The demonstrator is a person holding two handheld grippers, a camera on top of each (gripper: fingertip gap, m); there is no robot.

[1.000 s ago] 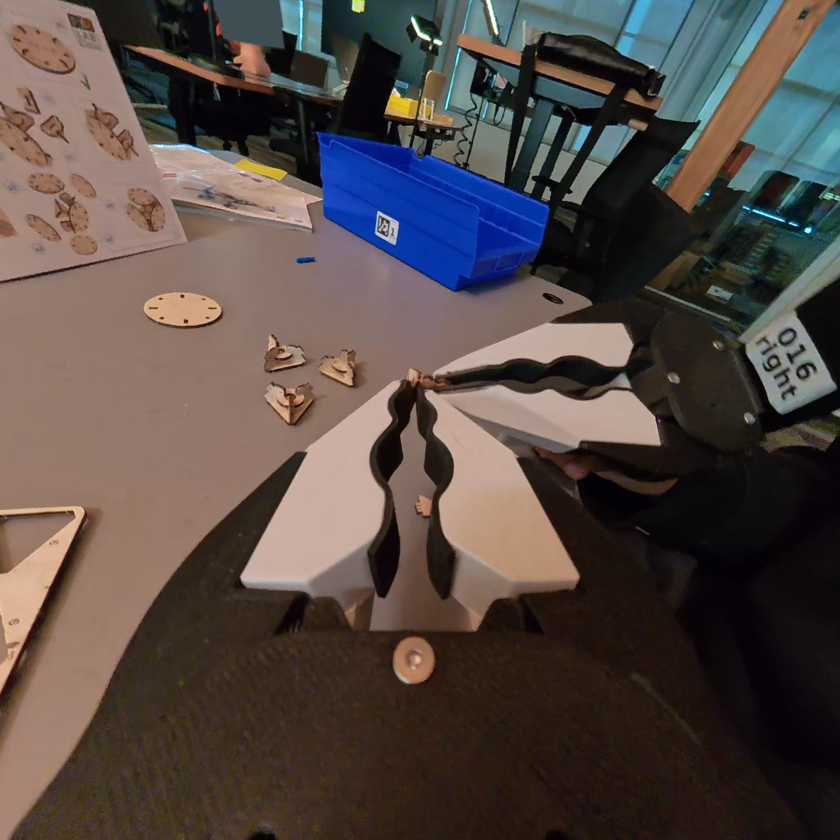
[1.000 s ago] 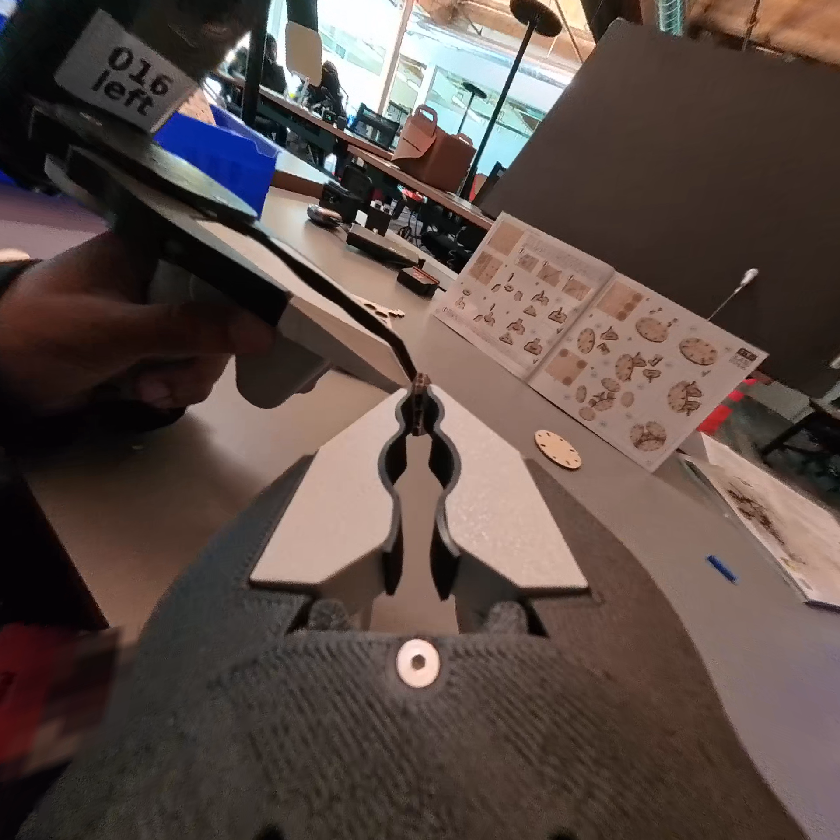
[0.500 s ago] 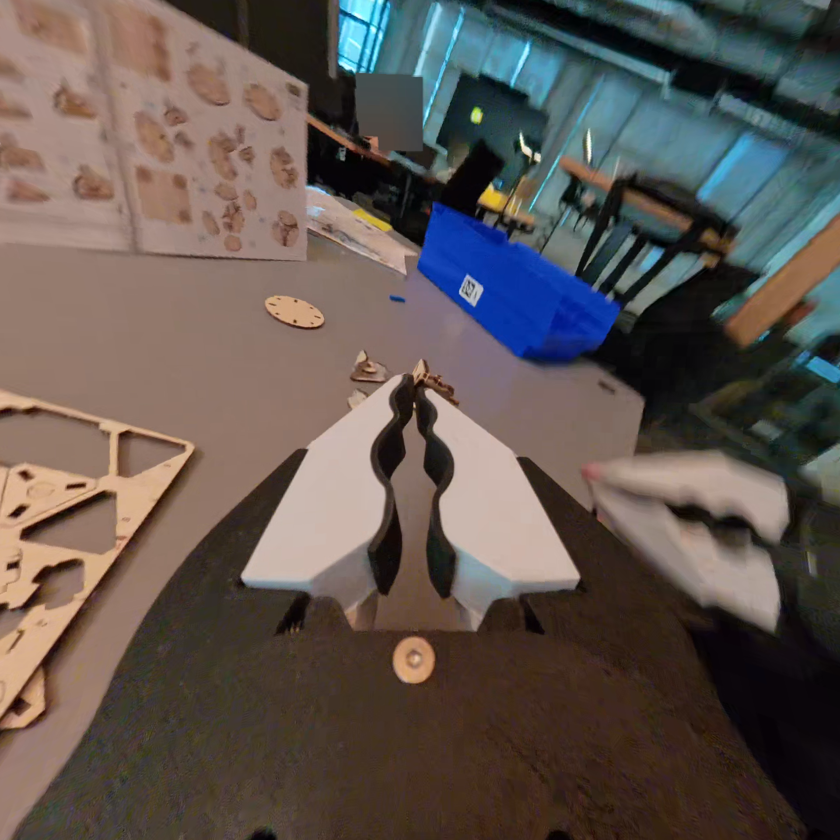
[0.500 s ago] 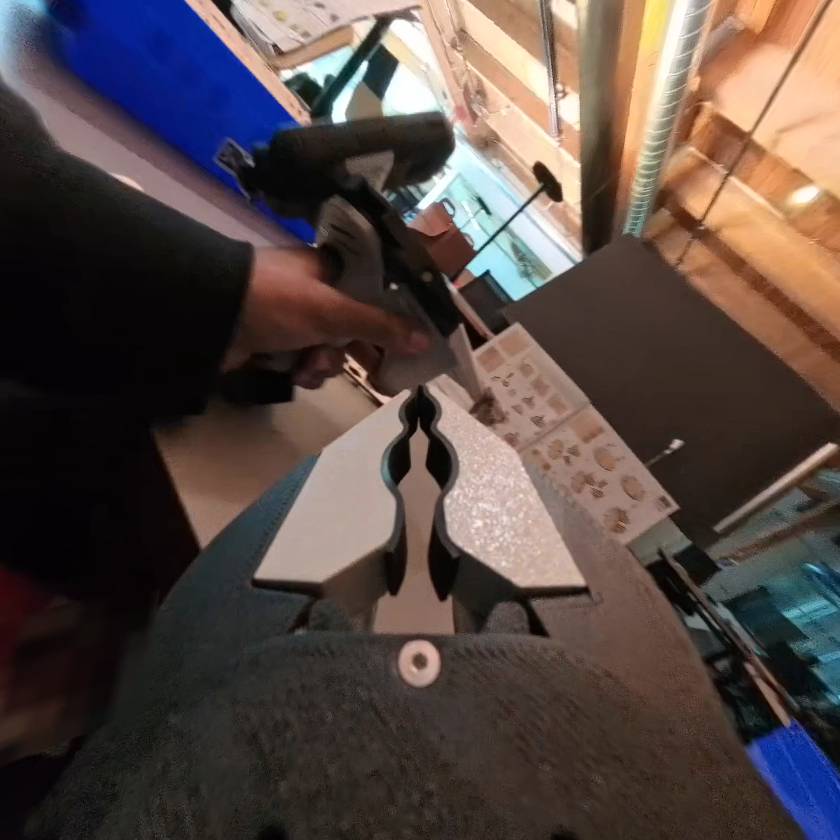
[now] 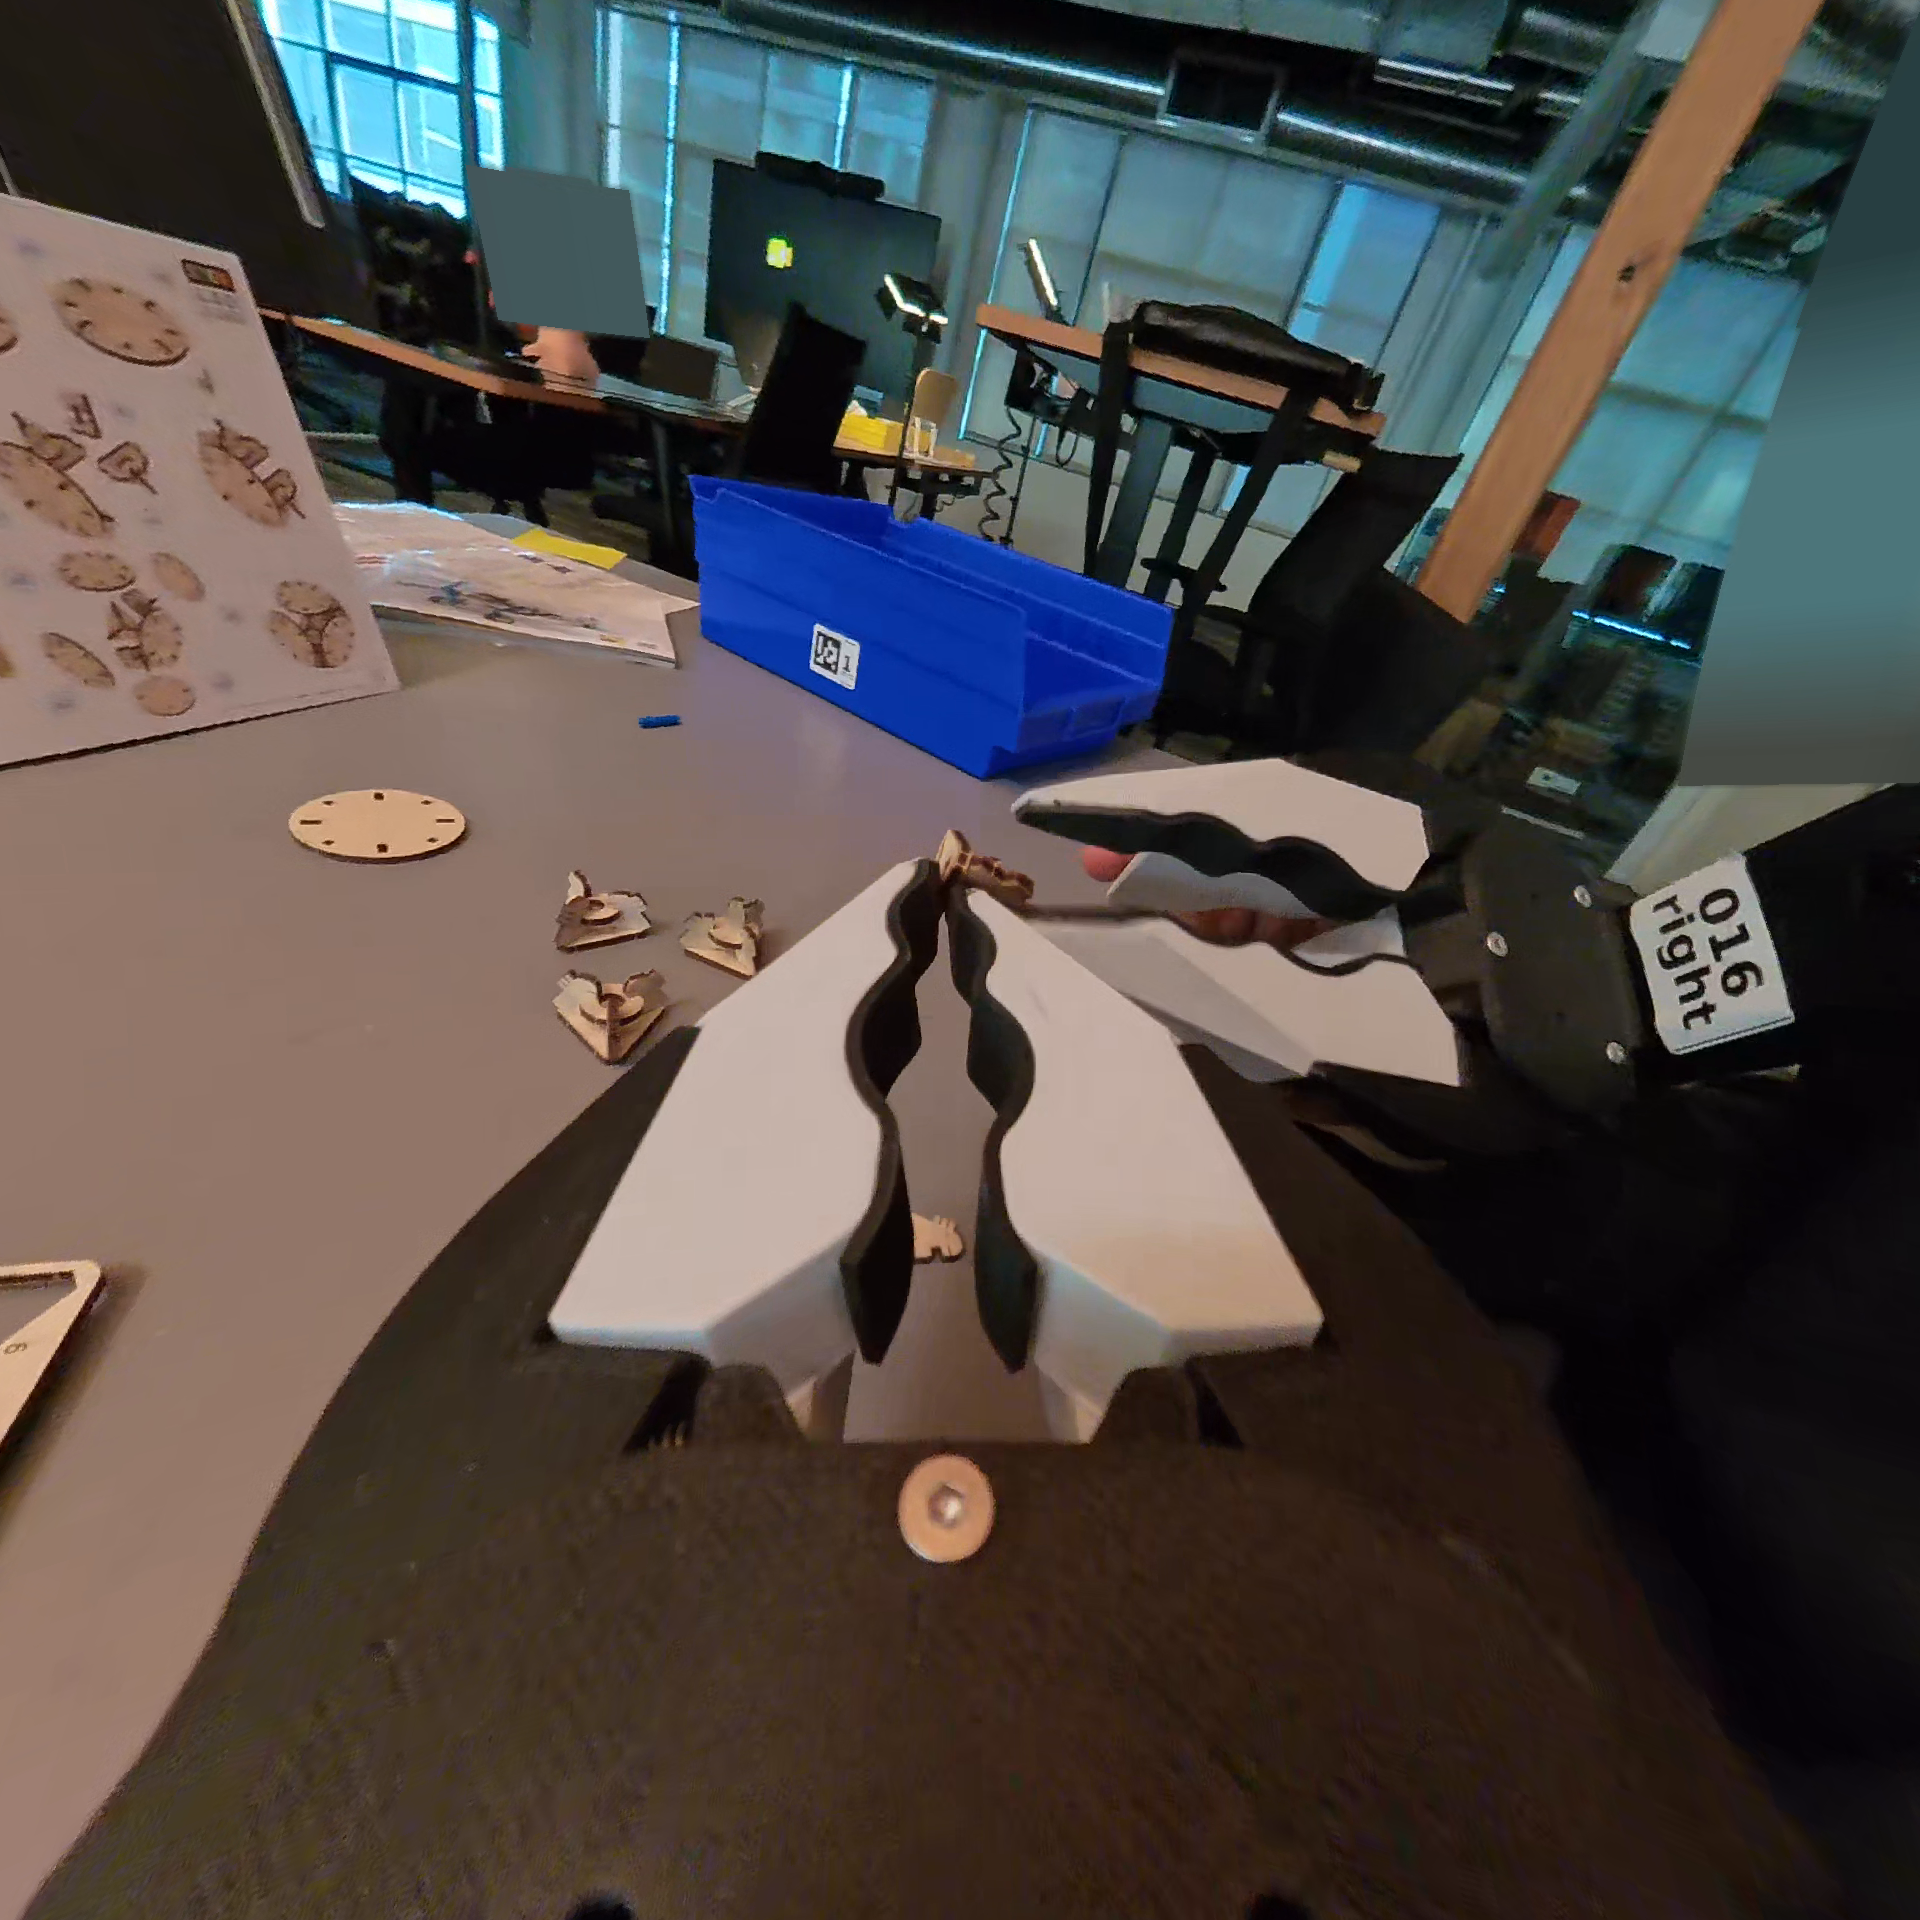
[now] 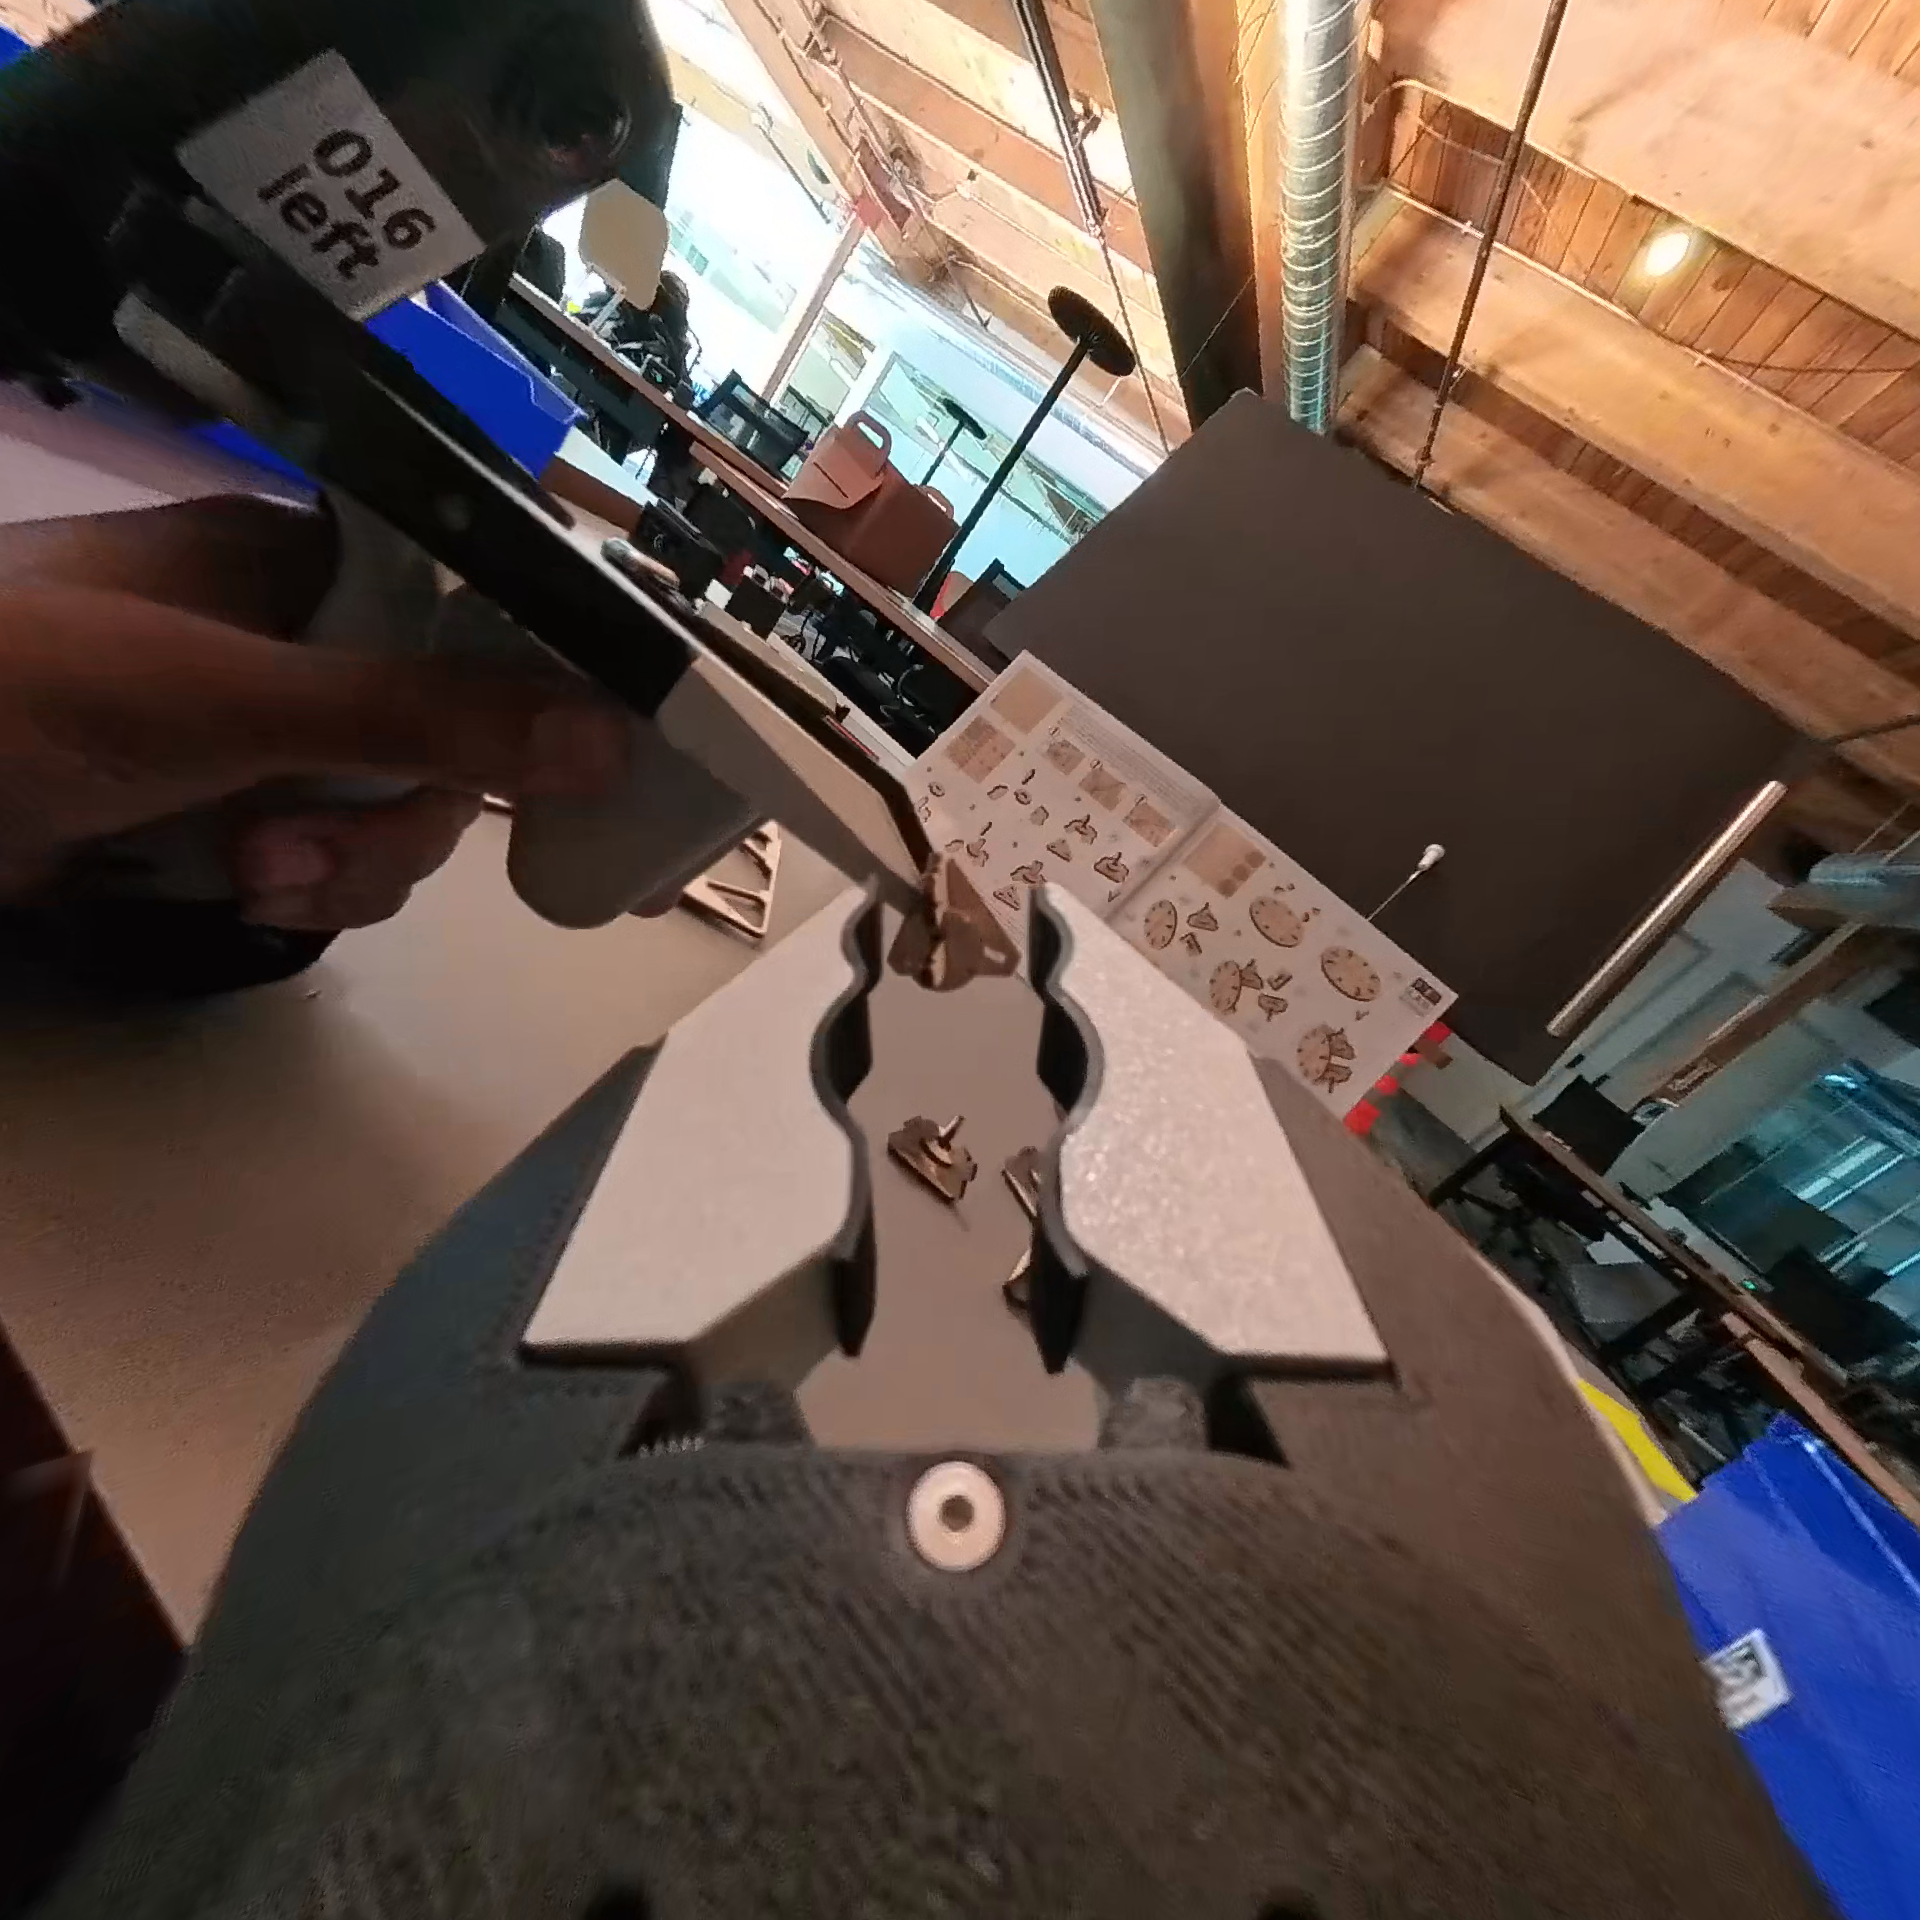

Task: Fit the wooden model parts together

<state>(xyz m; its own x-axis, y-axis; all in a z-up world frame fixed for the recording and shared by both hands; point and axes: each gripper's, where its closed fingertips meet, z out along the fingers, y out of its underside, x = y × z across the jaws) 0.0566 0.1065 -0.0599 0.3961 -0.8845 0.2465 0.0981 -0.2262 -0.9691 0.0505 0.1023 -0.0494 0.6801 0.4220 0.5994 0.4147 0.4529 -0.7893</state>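
blue bin (image 5: 935, 623) behind (three wooden pieces (image 5: 623, 956))

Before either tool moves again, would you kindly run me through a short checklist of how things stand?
1. Left tool shut on the small wooden piece: ok.
2. Right tool open: ok.
3. Piece between the right tool's fingers, gaps on both sides: ok.
4. Three assembled wooden pieces resting on the grey table: ok.
5. Wooden disc lying flat, apart from both tools: ok.
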